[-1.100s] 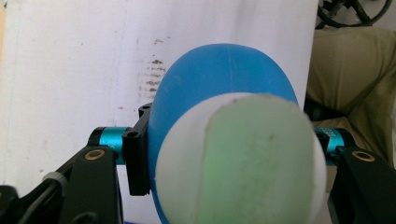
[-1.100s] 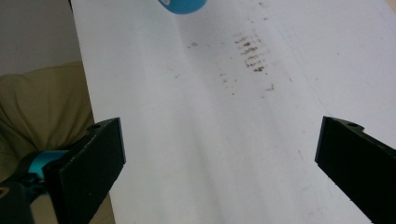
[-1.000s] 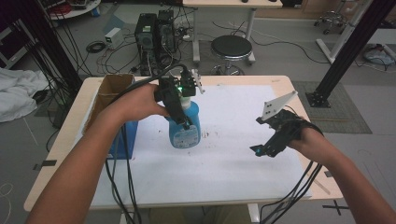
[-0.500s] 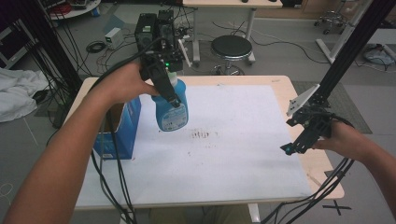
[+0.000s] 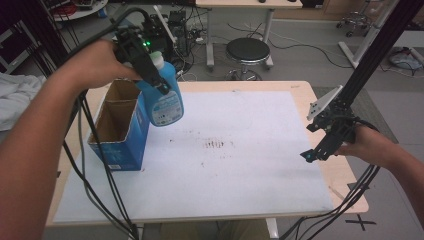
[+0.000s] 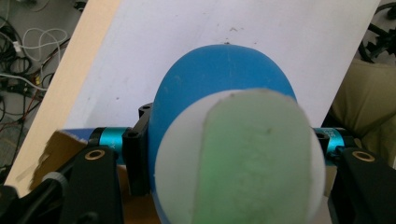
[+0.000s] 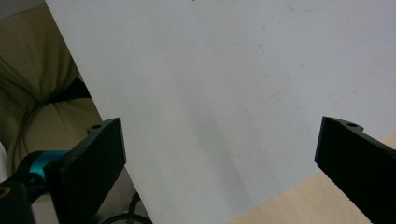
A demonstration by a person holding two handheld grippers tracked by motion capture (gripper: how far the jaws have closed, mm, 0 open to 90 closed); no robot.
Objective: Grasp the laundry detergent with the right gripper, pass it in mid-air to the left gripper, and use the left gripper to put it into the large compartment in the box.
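Bottle (image 5: 164, 97): blue plastic, smooth with slight sheen, pale matt cap, paper label; box (image 5: 120, 127): corrugated cardboard, raw brown inside, printed blue outside; table (image 5: 320, 107): light wood edge under matt white sheet (image 5: 235, 165), scuffed mid-way; right gripper (image 7: 219, 154) jaws: matt black plastic, ridged.

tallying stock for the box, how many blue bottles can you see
1. The blue bottle hangs in the air, clamped in the left gripper, beside the open cardboard box at the table's left. Whether the box hides any inside cannot be told.
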